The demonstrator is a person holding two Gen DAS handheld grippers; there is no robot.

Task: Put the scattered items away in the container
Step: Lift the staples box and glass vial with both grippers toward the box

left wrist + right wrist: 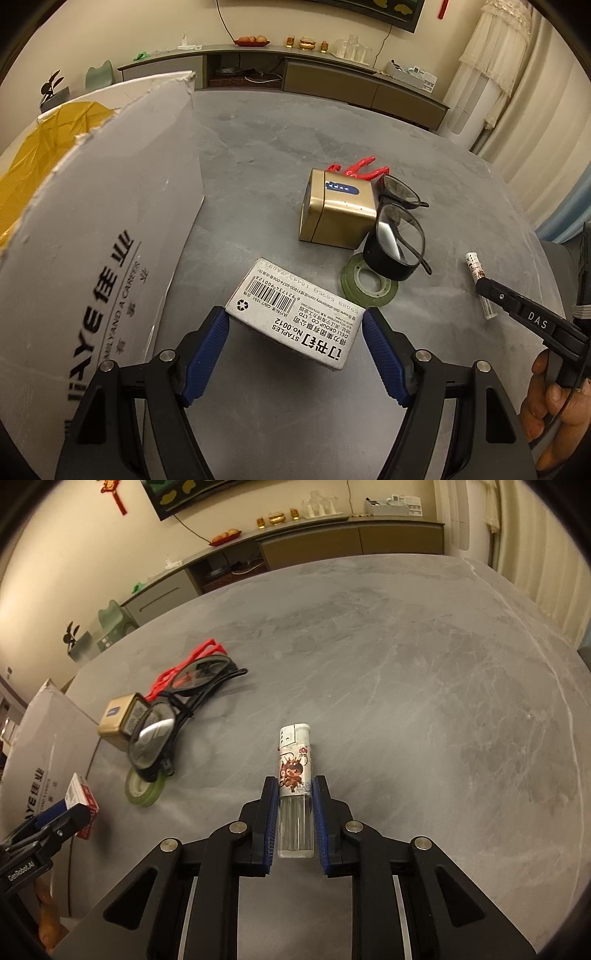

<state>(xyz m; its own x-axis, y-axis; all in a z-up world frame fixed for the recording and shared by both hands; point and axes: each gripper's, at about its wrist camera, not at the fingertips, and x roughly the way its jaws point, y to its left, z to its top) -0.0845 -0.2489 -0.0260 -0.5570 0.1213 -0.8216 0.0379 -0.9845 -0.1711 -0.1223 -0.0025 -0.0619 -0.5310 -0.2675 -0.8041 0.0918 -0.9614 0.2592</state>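
In the left wrist view, the left tongs (295, 325) pinch a white staple box (293, 312) between their blue pads (207, 350), the box's barcode face turned up and its two ends touching the pads. Whether the box rests on the grey desk (258, 166) or is lifted clear of it cannot be told. Just to the left stands the cardboard container (96, 229), its torn flap leaning over the desk and yellow lining showing inside. Beyond the box lie a green roll of tape (369, 286), black glasses (397, 236) partly resting on the roll, a gold tin (338, 210) touching the glasses, and a red frame (364, 168) behind the tin. At the right edge a hand (554, 402) grips the other tool, whose black finger crosses a lighter (476, 271). In the right wrist view, the right tongs (295, 808) are pressed onto the clear lower body of the lighter (294, 775), which points away from the camera with its white cap forward, lying along the desk (424, 664). To the left, well apart from it, sit the glasses (155, 734), tin (116, 720), red frame (184, 664) and tape roll (144, 790), clustered and touching. At the far left the left tongs (72, 812) hold the staple box (81, 797), showing its red side, just beside the container (40, 753).
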